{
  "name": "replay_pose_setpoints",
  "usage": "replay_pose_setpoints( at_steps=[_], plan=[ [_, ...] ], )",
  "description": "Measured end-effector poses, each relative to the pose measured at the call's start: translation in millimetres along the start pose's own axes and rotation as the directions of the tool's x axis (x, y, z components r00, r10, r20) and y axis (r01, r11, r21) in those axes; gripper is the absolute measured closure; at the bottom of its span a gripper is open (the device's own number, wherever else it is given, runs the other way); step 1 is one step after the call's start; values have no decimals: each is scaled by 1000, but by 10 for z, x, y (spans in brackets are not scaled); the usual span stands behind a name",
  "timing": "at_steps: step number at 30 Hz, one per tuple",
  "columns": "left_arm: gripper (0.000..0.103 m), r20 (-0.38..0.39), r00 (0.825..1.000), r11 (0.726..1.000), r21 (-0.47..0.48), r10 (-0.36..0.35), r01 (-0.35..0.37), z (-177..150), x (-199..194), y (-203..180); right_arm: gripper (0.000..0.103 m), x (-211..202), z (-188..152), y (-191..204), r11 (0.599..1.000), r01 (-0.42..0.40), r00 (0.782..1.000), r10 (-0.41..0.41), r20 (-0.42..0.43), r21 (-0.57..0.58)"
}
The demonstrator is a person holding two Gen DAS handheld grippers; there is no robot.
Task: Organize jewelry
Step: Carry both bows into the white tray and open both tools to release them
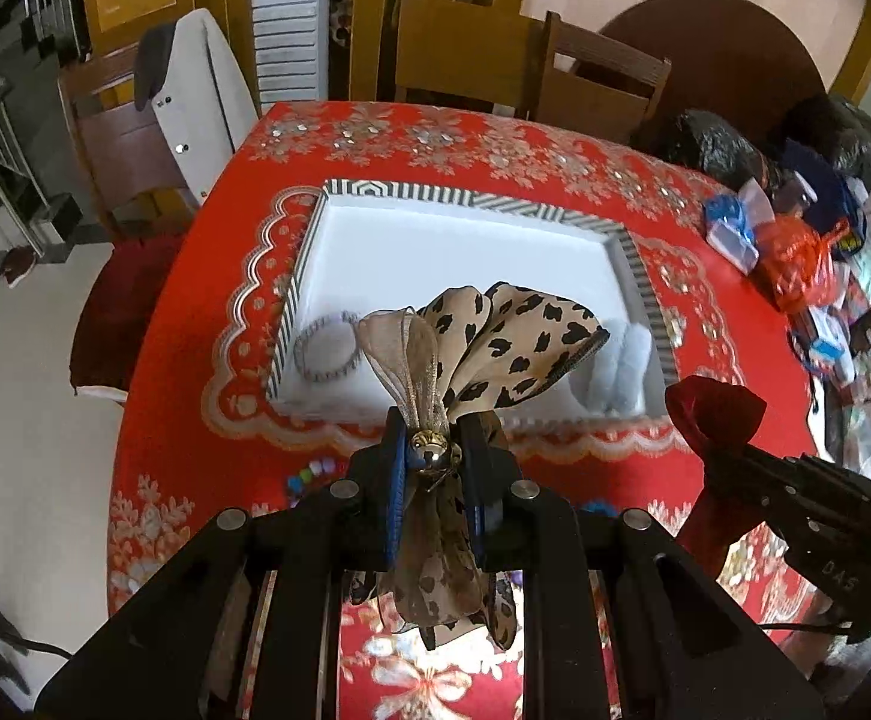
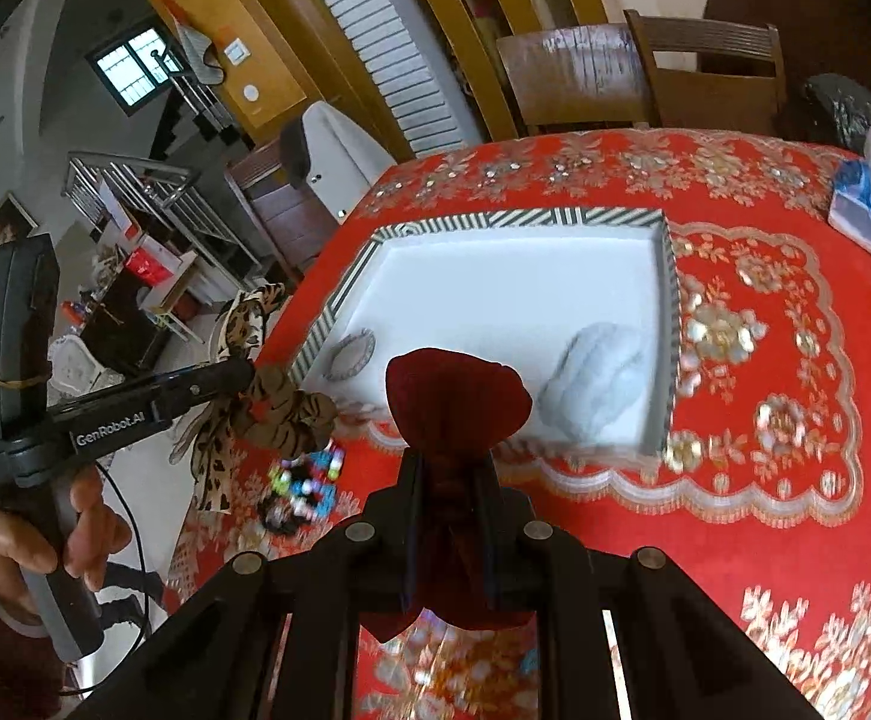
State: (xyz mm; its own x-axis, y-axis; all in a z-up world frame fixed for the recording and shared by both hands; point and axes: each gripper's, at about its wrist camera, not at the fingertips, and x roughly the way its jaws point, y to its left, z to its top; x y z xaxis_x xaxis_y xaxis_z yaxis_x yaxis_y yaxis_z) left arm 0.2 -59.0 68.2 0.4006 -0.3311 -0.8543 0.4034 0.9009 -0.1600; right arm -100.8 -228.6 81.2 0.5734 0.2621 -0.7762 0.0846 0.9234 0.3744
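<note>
Left wrist: 1 bracelet [image 1: 326,347], 1 blue scrunchie [image 1: 620,366] in tray [image 1: 483,199]

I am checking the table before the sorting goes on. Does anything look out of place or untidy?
Mostly tidy. The odd spot is a loose heap of small coloured beads on the red tablecloth, outside the striped tray, near its front left corner. Inside the tray lie only a bracelet and a pale fluffy piece.

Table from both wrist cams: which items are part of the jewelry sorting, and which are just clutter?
Job:
leopard bow, left gripper
red velvet bow, right gripper
striped tray
bracelet
colourful beads

Clutter:
plastic bags
chairs
</note>
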Motion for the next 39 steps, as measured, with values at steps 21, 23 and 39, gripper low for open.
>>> replay_pose_setpoints(
  at_steps=[21, 23, 39],
  plan=[
    [88, -100, 993, 988, -143, -68, 53, 1157, 1122, 539, 88, 1099, 1069, -594, 985, 132, 991, -128, -42, 107],
    [88, -115, 991, 987, -154, -70, 52, 1200, 1245, 584, 88, 1186, 1109, -671, 982, 155, 987, -150, -55, 107],
    [71, -167, 982, 990, -92, 89, -105, 1104, 1754, 697, 65, 1520, 1041, -996, 965, 243, 964, -228, -138, 102]
  ],
)
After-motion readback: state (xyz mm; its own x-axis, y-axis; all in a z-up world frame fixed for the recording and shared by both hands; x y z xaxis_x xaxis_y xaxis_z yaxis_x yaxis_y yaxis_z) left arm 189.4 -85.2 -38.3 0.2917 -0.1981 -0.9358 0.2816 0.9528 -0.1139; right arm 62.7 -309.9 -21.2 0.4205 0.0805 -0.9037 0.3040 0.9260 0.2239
